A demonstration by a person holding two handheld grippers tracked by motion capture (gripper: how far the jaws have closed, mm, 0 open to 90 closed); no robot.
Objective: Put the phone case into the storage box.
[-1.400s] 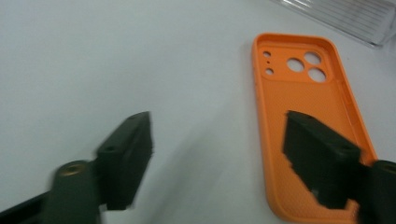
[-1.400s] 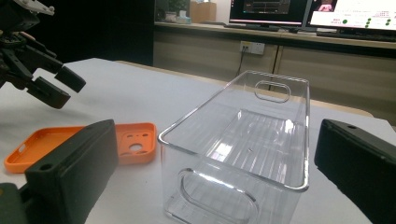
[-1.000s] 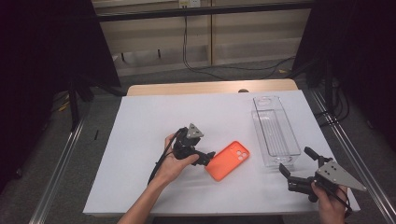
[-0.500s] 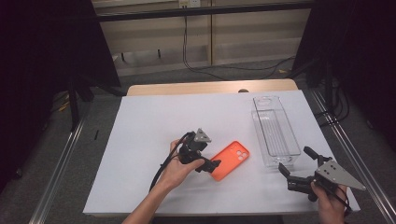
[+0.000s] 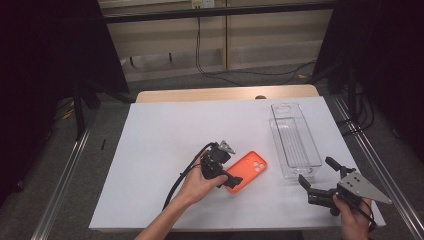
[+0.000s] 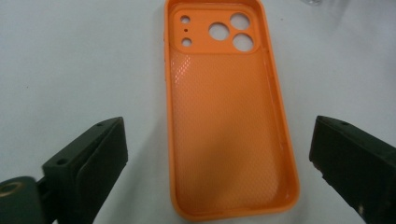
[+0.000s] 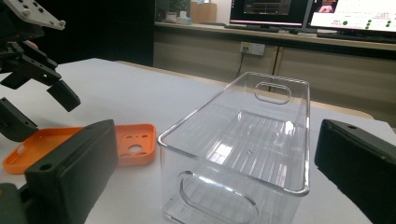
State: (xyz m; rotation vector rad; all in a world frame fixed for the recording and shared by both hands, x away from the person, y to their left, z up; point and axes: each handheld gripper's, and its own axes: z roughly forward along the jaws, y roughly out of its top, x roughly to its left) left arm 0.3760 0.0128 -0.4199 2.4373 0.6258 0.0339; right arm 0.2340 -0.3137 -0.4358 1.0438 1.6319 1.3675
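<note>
An orange phone case [image 5: 248, 169] lies inside-up on the white table [image 5: 160, 150], camera holes at its far end. My left gripper [image 5: 231, 172] is open at the case's near end. In the left gripper view the case [image 6: 229, 116] lies between the two spread jaws of the left gripper [image 6: 219, 140], which do not touch it. My right gripper [image 5: 316, 172] is open and held near the front right table edge, just in front of a clear plastic bin [image 5: 295, 150]. The right gripper view looks past the right gripper [image 7: 215, 154] into the empty bin [image 7: 243, 140], with the case [image 7: 135, 140] and left gripper [image 7: 39, 112] to the left.
The bin stands lengthwise along the table's right side, with handle cutouts in its end walls. A cable [image 5: 182, 182] trails from the left gripper toward the front edge. A wooden strip [image 5: 225, 94] borders the table's far edge. Metal rails [image 5: 65, 175] run beside the table.
My left gripper has moved right and nearer along the case, and its jaws now straddle the case's near end. The right gripper, the case and the bin have stayed put.
</note>
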